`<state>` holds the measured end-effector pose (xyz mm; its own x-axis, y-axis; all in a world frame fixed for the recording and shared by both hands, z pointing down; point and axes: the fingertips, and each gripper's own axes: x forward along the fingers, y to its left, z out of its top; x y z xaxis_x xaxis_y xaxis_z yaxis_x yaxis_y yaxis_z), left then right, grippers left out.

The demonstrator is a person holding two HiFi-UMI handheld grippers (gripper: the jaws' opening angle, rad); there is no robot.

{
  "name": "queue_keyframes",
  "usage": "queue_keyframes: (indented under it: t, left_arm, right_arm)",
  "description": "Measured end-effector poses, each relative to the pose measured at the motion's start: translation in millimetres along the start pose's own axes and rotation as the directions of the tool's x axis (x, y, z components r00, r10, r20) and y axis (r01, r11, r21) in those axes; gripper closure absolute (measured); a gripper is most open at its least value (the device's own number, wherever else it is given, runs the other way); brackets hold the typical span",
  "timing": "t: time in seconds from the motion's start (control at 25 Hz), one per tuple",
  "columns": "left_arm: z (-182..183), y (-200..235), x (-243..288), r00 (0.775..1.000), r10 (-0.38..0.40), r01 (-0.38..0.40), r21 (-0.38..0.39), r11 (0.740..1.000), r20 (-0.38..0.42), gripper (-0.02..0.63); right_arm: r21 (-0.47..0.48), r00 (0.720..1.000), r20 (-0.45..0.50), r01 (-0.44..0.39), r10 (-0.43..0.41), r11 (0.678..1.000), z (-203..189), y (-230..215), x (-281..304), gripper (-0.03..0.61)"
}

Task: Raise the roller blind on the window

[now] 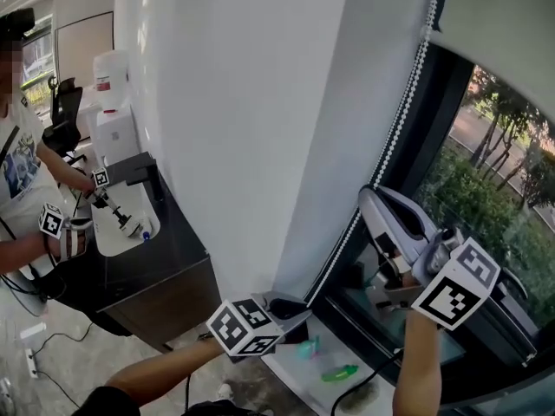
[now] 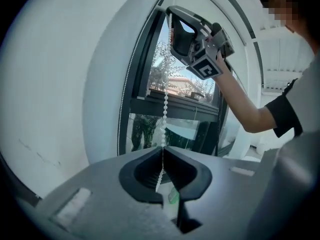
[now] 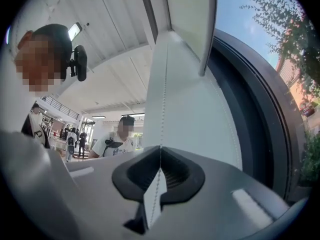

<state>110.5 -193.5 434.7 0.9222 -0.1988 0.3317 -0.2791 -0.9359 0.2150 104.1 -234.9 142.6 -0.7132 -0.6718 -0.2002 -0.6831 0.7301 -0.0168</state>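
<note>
The white bead chain [image 1: 401, 124] of the roller blind [image 1: 494, 24] hangs down the dark window frame [image 1: 434, 146]. My left gripper [image 1: 290, 308] is low, near the sill, shut on the bead chain [image 2: 165, 109], which runs up from between its jaws [image 2: 162, 149]. My right gripper [image 1: 371, 199] is higher up on the same chain, also seen from below [image 2: 172, 14]. It is shut on the bead chain [image 3: 163, 94], which passes between its closed tips [image 3: 160, 148]. The blind's lower edge [image 3: 190, 14] sits high on the window.
A wide white pillar [image 1: 243, 128] stands left of the window. Green objects [image 1: 340, 373] lie on the white sill below. Another person [image 1: 22, 180] with grippers works at a dark counter [image 1: 165, 267] at the far left. Trees show outside the glass [image 1: 494, 180].
</note>
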Motion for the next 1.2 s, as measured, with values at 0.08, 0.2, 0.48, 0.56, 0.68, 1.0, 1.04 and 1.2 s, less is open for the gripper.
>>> queue_keyframes:
  t: [0.08, 0.2, 0.48, 0.56, 0.68, 1.0, 1.04, 1.2]
  left_arm:
    - [18, -4, -14, 0.999, -0.018, 0.018, -0.007, 1.0, 0.043, 0.555]
    - [83, -9, -50, 0.971, -0.015, 0.02, -0.018, 1.0, 0.238, 0.514]
    - [182, -17, -81, 0.917, 0.016, -0.059, 0.095, 0.994, 0.399, 0.515]
    - [189, -20, -75, 0.917, 0.016, -0.067, 0.112, 0.991, 0.399, 0.515]
    - [199, -24, -65, 0.918, 0.014, -0.076, 0.141, 0.987, 0.396, 0.515]
    - [209, -22, -47, 0.922, 0.018, -0.101, 0.197, 0.975, 0.386, 0.606]
    - [208, -20, -47, 0.921, 0.026, -0.11, 0.196, 0.974, 0.388, 0.606]
    - [176, -9, -40, 0.944, 0.052, -0.117, 0.184, 0.976, 0.324, 0.606]
  right_arm:
    - [-0.012, 1.0, 0.009, 0.006, -0.006, 1.0, -3, 0, -9, 0.568]
    - [-0.045, 0.997, -0.074, 0.024, -0.027, 0.999, -35, -2, -18, 0.571]
    - [0.016, 0.946, -0.323, 0.038, -0.031, 0.999, -171, 5, -47, 0.571]
    - [0.043, 0.928, -0.371, 0.044, -0.025, 0.998, -200, 7, -56, 0.571]
    - [0.053, 0.904, -0.427, 0.05, -0.022, 0.997, -229, 12, -65, 0.571]
    - [0.073, 0.847, -0.53, 0.074, -0.025, 0.995, -252, 6, -76, 0.569]
    - [0.069, 0.836, -0.549, 0.066, -0.018, 0.995, -248, 5, -79, 0.566]
    - [0.166, 0.916, -0.401, 0.057, 0.015, 0.984, -182, -5, -83, 0.472]
